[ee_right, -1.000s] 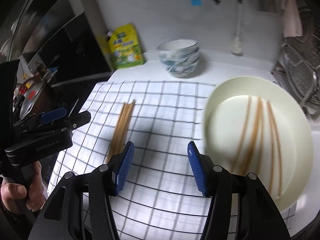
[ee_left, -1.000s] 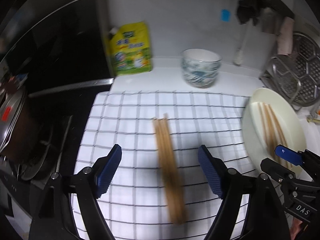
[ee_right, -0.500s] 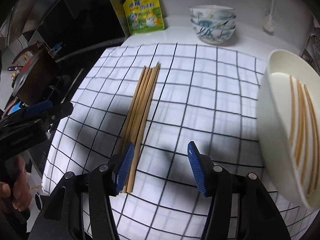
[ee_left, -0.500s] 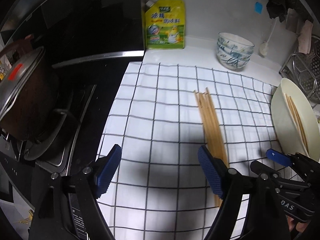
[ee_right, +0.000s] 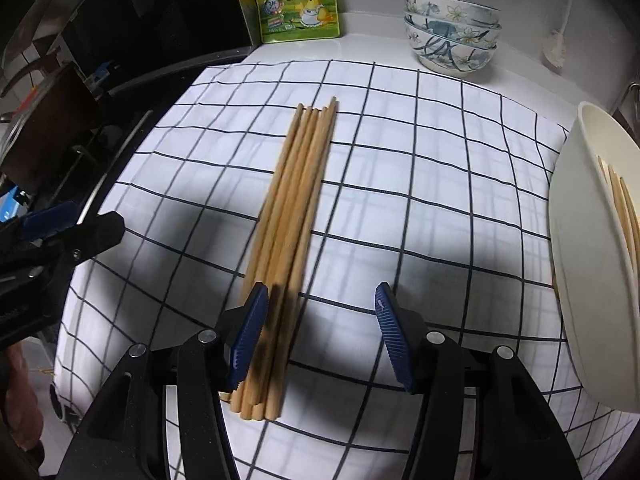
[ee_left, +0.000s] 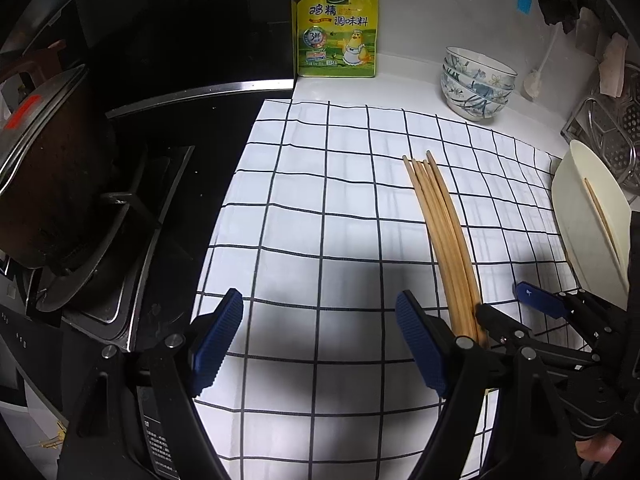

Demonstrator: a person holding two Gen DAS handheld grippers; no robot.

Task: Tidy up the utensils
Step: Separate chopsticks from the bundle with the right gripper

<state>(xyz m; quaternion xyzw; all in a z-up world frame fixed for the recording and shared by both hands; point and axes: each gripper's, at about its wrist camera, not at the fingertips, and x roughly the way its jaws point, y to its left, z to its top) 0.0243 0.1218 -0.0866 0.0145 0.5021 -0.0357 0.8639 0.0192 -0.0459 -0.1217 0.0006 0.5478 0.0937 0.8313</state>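
A bundle of several wooden chopsticks lies lengthwise on the white checked cloth. My right gripper hangs open low over their near ends; the sticks run just inside its left pad, untouched. More chopsticks rest in the cream plate at the right. In the left wrist view the same bundle lies right of my open left gripper, which hovers over bare cloth. The right gripper shows there too, at the bundle's near end.
Stacked patterned bowls and a yellow seasoning pouch stand at the back. A black stove with a dark pot borders the cloth on the left. A metal rack sits behind the plate.
Both grippers have sunk toward the cloth and shifted left. The right gripper has moved from the plate's side to over the bundle's near ends. Both stayed open.
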